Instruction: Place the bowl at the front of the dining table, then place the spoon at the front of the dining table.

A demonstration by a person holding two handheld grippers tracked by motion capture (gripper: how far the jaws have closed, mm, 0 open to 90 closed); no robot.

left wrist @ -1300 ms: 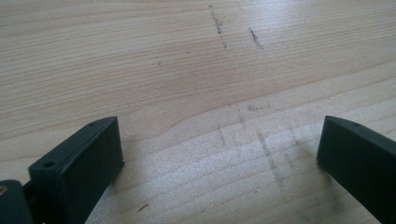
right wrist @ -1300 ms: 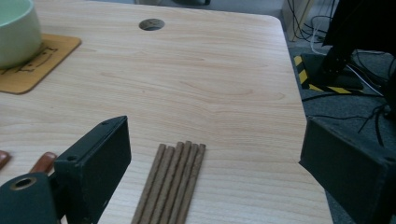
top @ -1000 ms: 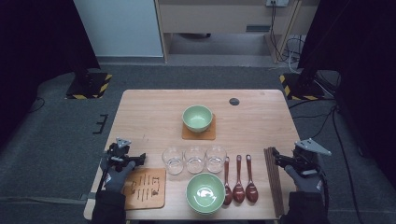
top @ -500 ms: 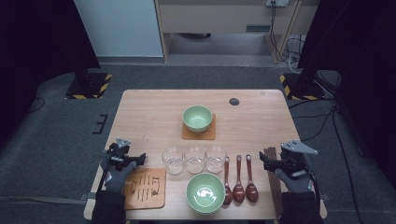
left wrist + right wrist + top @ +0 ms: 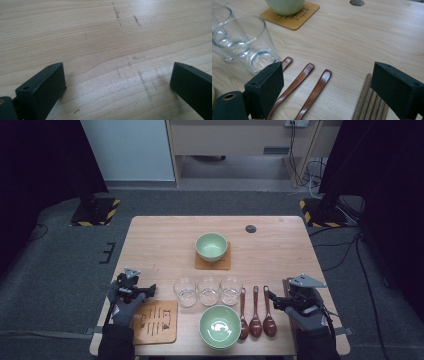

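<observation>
My right gripper [image 5: 276, 301] hovers low at the table's front right with its jaws open and pointing left, just right of three brown wooden spoons [image 5: 255, 317]. In the right gripper view its jaws [image 5: 327, 82] stand wide with nothing gripped, and the spoon handles [image 5: 315, 91] lie on the wood between and ahead of them. A bundle of dark wooden sticks [image 5: 369, 105] lies under the right jaw. My left gripper [image 5: 149, 290] rests at the front left, open. In the left gripper view its jaws [image 5: 117, 82] frame bare wood.
Three clear glasses [image 5: 208, 291] stand in a row left of the spoons. A green bowl [image 5: 220, 326] sits at the front edge. Another green bowl [image 5: 211, 246] stands on a coaster [image 5: 213, 264] mid-table. A marked wooden mat [image 5: 156, 321] lies by the left gripper. A dark round hole [image 5: 250, 228] is at the back.
My right gripper has slid left from over the stick bundle toward the spoons. The left gripper has stayed where it was.
</observation>
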